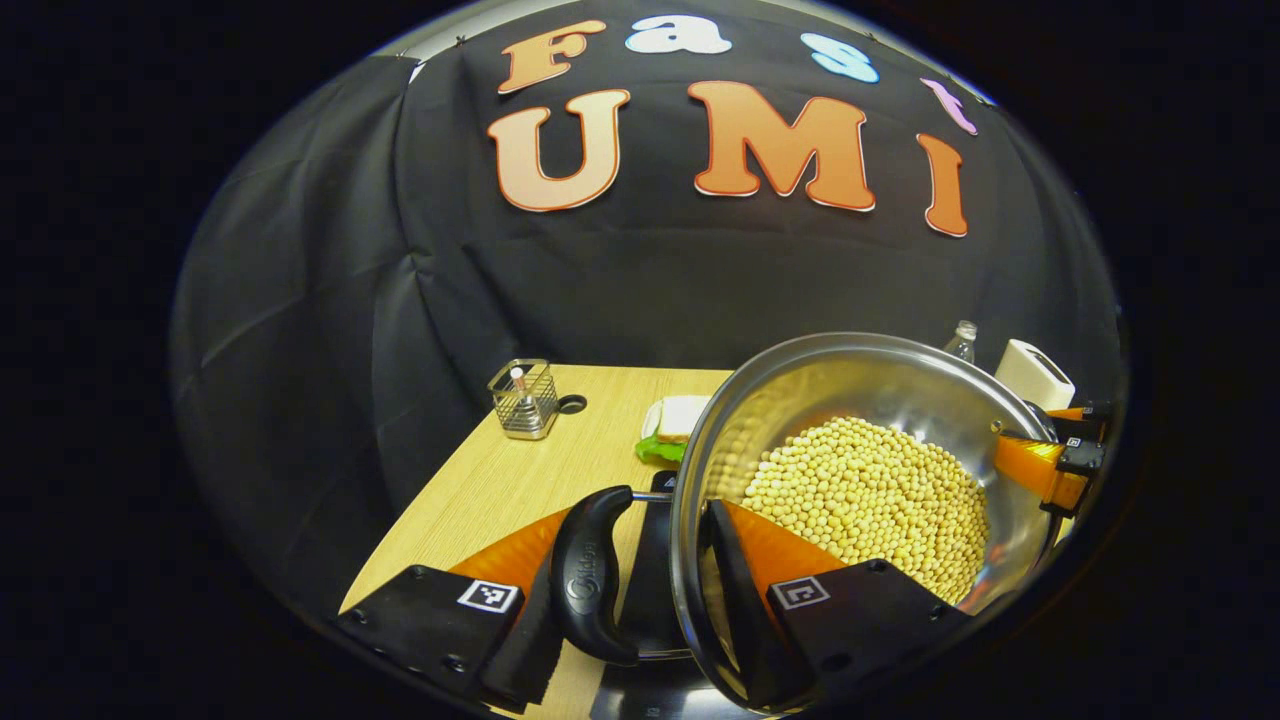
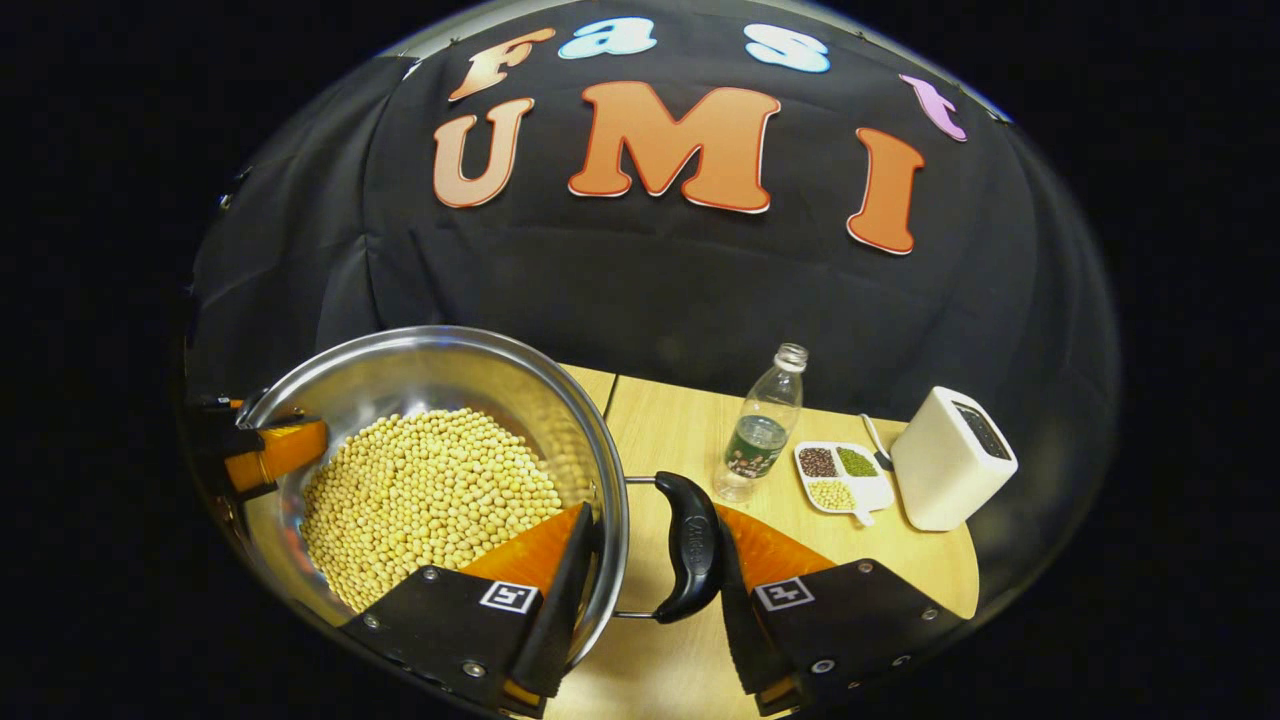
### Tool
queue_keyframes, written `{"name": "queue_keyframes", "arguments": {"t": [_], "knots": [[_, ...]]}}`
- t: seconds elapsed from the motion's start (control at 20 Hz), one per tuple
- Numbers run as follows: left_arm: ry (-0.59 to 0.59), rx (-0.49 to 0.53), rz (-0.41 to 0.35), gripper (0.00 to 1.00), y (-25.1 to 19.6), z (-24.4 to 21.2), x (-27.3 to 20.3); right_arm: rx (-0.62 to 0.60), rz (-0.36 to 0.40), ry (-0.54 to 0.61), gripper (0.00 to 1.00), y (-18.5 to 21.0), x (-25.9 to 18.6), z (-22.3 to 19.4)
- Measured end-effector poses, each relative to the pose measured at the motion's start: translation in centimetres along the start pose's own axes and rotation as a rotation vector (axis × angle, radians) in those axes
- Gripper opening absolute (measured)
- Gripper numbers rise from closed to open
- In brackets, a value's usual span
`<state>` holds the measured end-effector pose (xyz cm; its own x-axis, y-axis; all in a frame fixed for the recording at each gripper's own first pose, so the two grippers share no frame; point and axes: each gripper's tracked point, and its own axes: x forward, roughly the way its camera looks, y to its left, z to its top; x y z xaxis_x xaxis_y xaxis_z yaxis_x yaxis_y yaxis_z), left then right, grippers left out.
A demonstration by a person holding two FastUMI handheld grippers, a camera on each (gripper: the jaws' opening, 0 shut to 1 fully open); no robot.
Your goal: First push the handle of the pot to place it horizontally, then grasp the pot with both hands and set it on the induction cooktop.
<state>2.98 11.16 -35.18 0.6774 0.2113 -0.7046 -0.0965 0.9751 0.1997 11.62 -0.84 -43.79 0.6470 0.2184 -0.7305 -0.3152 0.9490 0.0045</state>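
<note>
We hold the shiny steel pot full of yellow beans above the wooden table. Our 2 grippers each pinch a black handle and the wall. If 1 side tips, beans may spill.

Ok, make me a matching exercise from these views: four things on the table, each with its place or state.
Things:
1. pot
2. bottle
3. divided dish
4. wire basket

States:
A. holds three kinds of beans, each in its own compartment
B. stands at the table's far corner with a small item inside
C. filled with pale yellow beans, a gripper at each side handle
D. clear, capless, upright

Pairs: 1-C, 2-D, 3-A, 4-B
</note>
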Motion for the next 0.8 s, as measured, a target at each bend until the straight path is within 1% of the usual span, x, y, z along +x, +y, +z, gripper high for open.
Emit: {"name": "queue_keyframes", "arguments": {"t": [0.2, 0.5, 0.6, 0.65, 0.7, 0.8], "knots": [[0.011, -0.003, 0.008, 0.77, 1.6, -0.8, 0.7, -0.009, 0.012, 0.012, 0.64, 0.2, 0.3, -0.1], [0.039, -0.014, 0.007, 0.77, 2.1, -2.1, 2.0, -0.002, 0.003, 0.045, 0.65, 1.2, 1.2, -1.0], [0.047, -0.039, 0.011, 0.77, 2.0, -2.6, 2.8, -0.013, -0.008, 0.049, 0.65, 1.5, 1.5, -1.2], [0.058, -0.051, 0.009, 0.74, 1.9, -3.2, 3.2, -0.018, -0.011, 0.056, 0.65, 1.7, 1.6, -1.4], [0.072, -0.062, 0.003, 0.77, 1.8, -3.6, 3.7, -0.016, -0.015, 0.067, 0.65, 1.9, 1.8, -1.4], [0.086, -0.064, 0.0, 0.78, 1.5, -4.2, 4.3, -0.013, -0.021, 0.08, 0.65, 2.1, 2.1, -1.4]]}}
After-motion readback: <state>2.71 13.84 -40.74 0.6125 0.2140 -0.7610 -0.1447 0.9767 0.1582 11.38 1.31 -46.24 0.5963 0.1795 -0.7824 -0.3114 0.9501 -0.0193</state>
